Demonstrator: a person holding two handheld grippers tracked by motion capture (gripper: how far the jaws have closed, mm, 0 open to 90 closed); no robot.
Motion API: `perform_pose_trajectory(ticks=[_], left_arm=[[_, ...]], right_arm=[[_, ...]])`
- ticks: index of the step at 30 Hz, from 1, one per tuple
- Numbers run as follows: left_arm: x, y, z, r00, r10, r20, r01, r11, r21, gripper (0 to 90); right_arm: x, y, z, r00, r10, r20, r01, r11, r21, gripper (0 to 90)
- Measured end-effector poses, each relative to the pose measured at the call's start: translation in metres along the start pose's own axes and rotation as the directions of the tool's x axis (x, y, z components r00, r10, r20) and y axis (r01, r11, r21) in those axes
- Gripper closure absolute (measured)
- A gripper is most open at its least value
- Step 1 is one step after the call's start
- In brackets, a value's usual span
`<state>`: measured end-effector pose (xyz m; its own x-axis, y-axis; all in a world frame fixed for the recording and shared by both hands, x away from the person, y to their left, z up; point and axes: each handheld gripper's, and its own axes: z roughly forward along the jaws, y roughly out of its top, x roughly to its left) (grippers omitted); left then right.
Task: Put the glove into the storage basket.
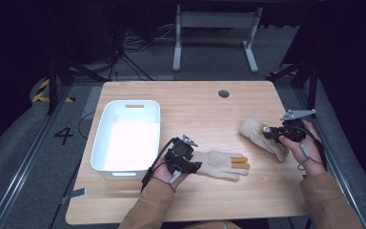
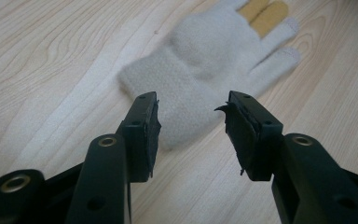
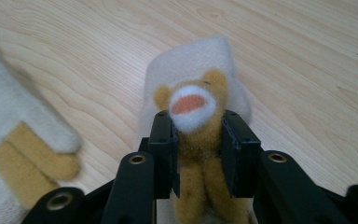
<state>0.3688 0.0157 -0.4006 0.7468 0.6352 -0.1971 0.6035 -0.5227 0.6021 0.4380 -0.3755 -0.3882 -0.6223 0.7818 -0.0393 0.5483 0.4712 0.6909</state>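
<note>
Risk, judged from present positions: right glove [image 1: 262,136] gripped by a small plush bear-shaped patch [image 3: 192,112] and not by the knit body. Likely faults: patch slipping out of the pads on lifting, or glove swinging and dropping back onto worktop [image 1: 205,102]. Second risk: left glove [image 1: 219,163] not secured; cuff between the jaws but apparently untouched, so any lift now leaves it behind. Third risk: white bin [image 1: 126,136] close beside the left hand; possible knock during transfer.

Right tool [image 3: 197,154]: jaws part closed, pads pressing both sides of the plush patch, glove body extending beyond onto the worktop. Grip narrow and shallow. In the high view, right tool [image 1: 272,134] at the right side of the worktop, over the finger end of the right glove.

Left tool [image 2: 192,135]: jaws about half open, held low over the cuff of the left glove [image 2: 214,70], pads clear of the fabric on both sides. Nothing held. Left glove flat near the front edge, fingers pointing right, well apart from the right glove.
</note>
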Motion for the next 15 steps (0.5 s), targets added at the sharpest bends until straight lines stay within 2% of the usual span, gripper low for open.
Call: perform_pose_trajectory(ticks=[5, 11, 15], left_arm=[[-0.001, 0.0, 0.0, 1.0, 0.003, -0.003, -0.003, 1.0, -0.001, 54.4], [-0.001, 0.001, -0.002, 1.0, 0.002, -0.002, -0.002, 1.0, -0.008, 54.3], [0.0, 0.001, -0.004, 1.0, 0.004, -0.001, -0.004, 0.9999, -0.014, 54.3]], right_arm=[[0.005, 0.004, -0.007, 0.9997, -0.015, -0.017, 0.015, 1.0, -0.015, 68.9], [0.015, 0.011, -0.013, 0.995, -0.045, -0.089, 0.04, 0.998, -0.051, 68.9], [0.023, 0.016, -0.016, 0.9899, -0.084, -0.114, 0.077, 0.995, -0.064, 68.9]])
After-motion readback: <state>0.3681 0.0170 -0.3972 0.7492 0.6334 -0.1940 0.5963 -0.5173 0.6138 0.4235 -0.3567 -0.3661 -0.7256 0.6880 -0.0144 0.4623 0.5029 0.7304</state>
